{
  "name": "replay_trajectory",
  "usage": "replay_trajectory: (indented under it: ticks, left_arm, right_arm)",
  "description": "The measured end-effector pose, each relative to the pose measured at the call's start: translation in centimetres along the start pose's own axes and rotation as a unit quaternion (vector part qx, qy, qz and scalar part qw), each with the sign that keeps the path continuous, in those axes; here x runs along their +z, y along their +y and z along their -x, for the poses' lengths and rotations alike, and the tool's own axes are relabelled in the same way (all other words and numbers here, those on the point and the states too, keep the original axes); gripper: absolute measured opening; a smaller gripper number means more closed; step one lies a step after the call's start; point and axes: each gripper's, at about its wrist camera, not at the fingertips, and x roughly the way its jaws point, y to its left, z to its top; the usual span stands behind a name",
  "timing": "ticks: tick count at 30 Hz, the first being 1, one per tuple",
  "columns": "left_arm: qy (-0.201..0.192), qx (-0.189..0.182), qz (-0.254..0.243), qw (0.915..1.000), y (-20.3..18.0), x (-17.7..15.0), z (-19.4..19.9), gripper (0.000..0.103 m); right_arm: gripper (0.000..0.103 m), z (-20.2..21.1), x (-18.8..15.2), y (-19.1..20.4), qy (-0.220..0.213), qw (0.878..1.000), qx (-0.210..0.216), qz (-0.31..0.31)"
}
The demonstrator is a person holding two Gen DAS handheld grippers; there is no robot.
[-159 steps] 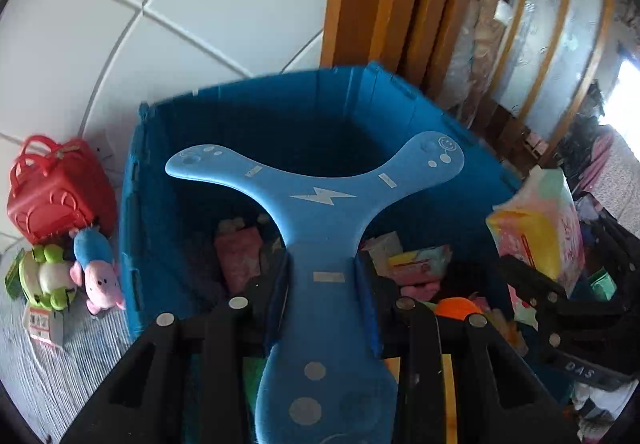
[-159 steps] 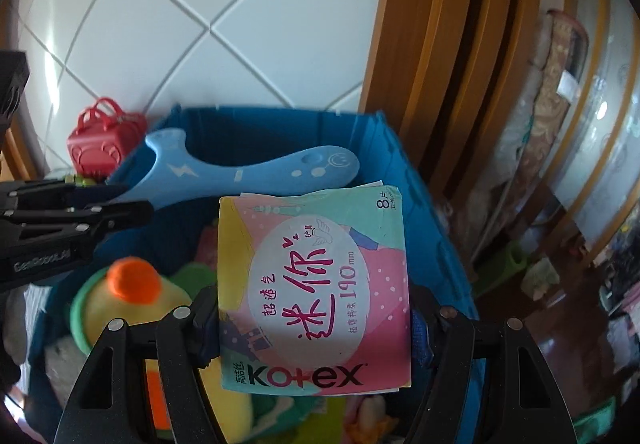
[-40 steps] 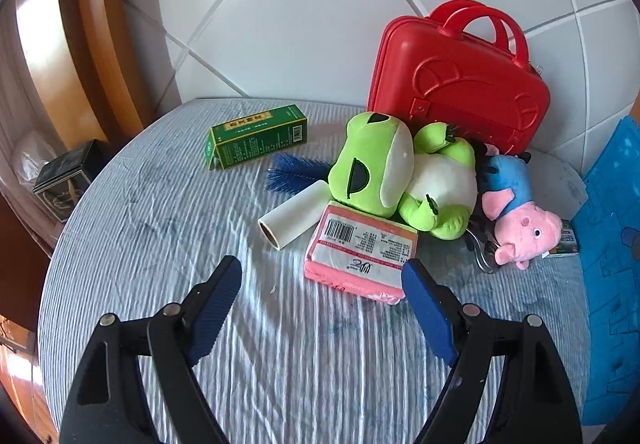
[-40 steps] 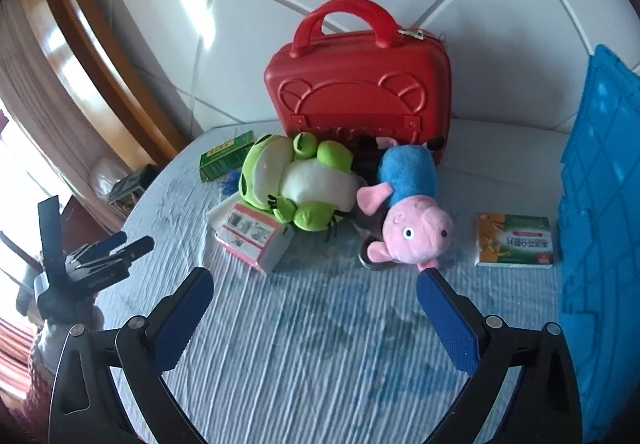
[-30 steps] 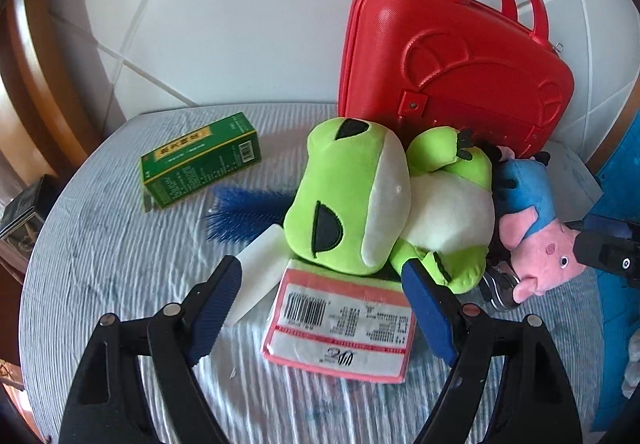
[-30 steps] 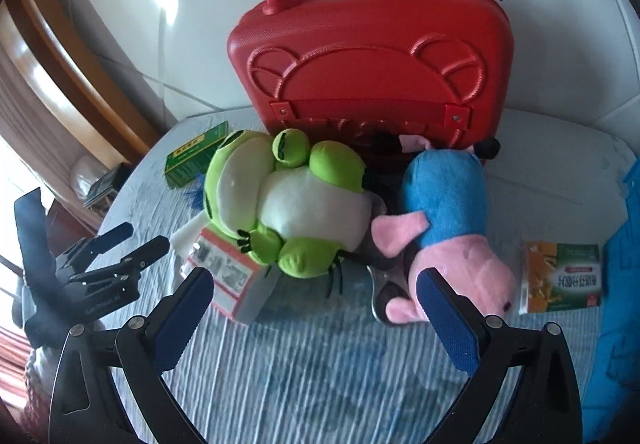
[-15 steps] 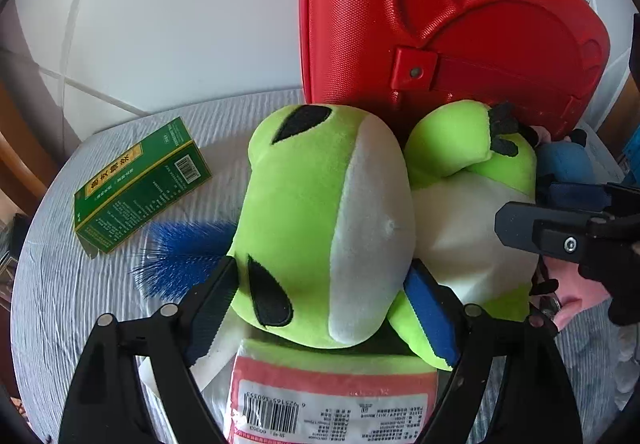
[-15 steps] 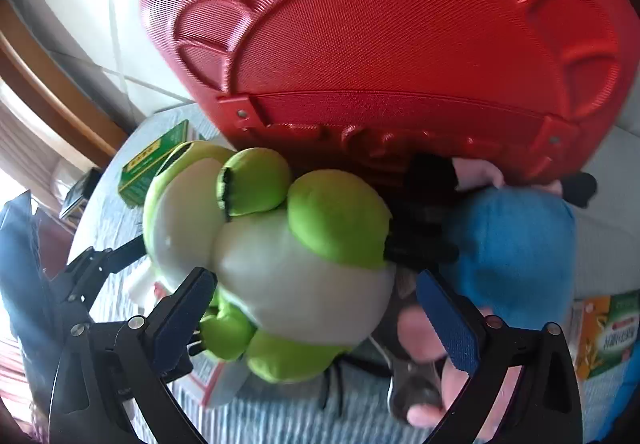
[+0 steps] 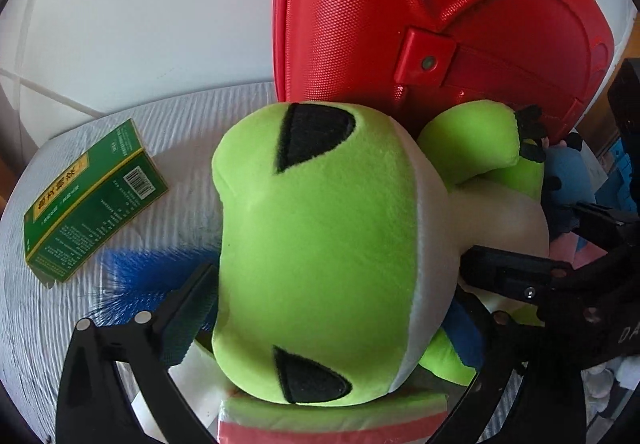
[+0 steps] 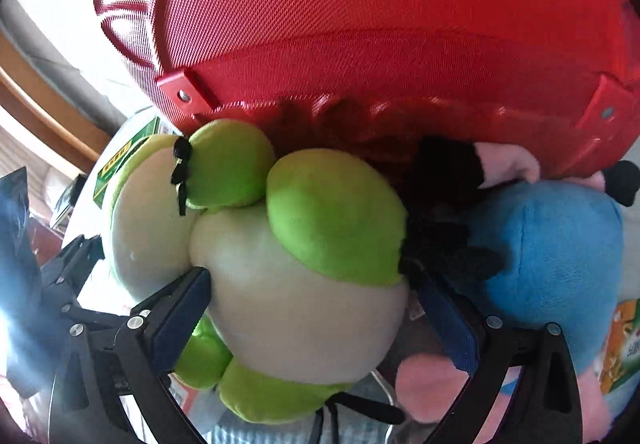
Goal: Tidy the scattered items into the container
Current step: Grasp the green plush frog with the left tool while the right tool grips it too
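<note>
Now we are bracketing the frog [image 9: 320, 244] with both grippers at once. Our left gripper [image 9: 332, 308] is standing wide around the frog's head, one pad [image 9: 192, 316] pressing its left cheek, the other mostly hidden behind the plush, so we cannot tell whether that side is touching. Our right gripper [image 10: 312, 312] is also wide, straddling the white belly [image 10: 288, 308], with both pads [image 10: 180, 320] at or just off the fabric. Neither is squeezing yet, as far as the plush shows.

A second ago both grippers were hanging well back over the worktop [image 9: 192, 115] with the whole pile in view; since then they have been closing in until the frog is filling both views. So, in our judgement, the approach is finished and the grasp is the step in hand: a two-gripper lift of one bulky soft toy.

Outward from the frog, it is lying on a pink packet [image 9: 332, 424] and leaning against the red case [image 9: 440, 23]. The pig [image 10: 552, 256] is pressing against its right side, a blue brush [image 9: 156, 272] is poking out on its left, and a green box [image 9: 88, 203] is lying beyond, apart. The container is not showing in either view now.

Closing may drag the pig along, since it is touching the right pad's side.
</note>
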Motion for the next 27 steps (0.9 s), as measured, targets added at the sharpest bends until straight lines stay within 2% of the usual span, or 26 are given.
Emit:
replay_trajectory:
  ticks: [5, 9, 11, 13, 15, 17, 19, 21, 27]
  left_arm:
    - [0.011, -0.022, 0.027, 0.9993, 1.0, 0.0, -0.8, 0.103]
    - [-0.012, -0.007, -0.009, 0.9999, 1.1, -0.7, 0.3, 0.101]
    - [-0.014, -0.013, -0.02, 0.9996, 1.1, -0.9, 0.4, 0.097]
    - [-0.012, -0.013, -0.018, 0.9997, 1.0, -0.8, 0.1, 0.096]
    - [-0.009, -0.014, -0.013, 0.9998, 1.0, -0.7, -0.3, 0.096]
    - [-0.014, -0.02, -0.011, 0.9996, 0.8, -0.8, 0.0, 0.092]
    - [-0.024, -0.018, -0.023, 0.9993, 0.0, -1.3, 1.1, 0.085]
    - [-0.033, -0.015, -0.028, 0.9989, -1.0, -1.7, 2.3, 0.084]
    - [-0.079, -0.023, -0.032, 0.9961, -2.8, -1.2, 7.7, 0.083]
  right_arm:
    - [0.103, -1.2, 0.6, 0.1, 0.003, 1.0, -0.014, -0.003]
    - [0.103, 0.1, -0.7, 2.1, -0.018, 0.999, -0.022, 0.029]
    - [0.103, 0.2, -1.3, 2.0, -0.018, 1.0, -0.006, 0.023]
    - [0.103, -1.0, -1.5, 0.5, -0.001, 1.0, 0.017, -0.005]
    - [0.103, -2.4, -1.6, -1.3, 0.02, 0.997, 0.059, -0.044]
    - [0.103, -2.7, -1.9, -1.8, 0.023, 0.995, 0.072, -0.057]
    - [0.099, -1.9, -2.2, -1.2, 0.012, 0.997, 0.063, -0.042]
    - [0.095, -0.7, -2.4, -0.5, 0.004, 0.999, 0.049, -0.02]
    - [0.093, 4.7, -2.7, 0.7, -0.033, 0.999, 0.037, 0.009]
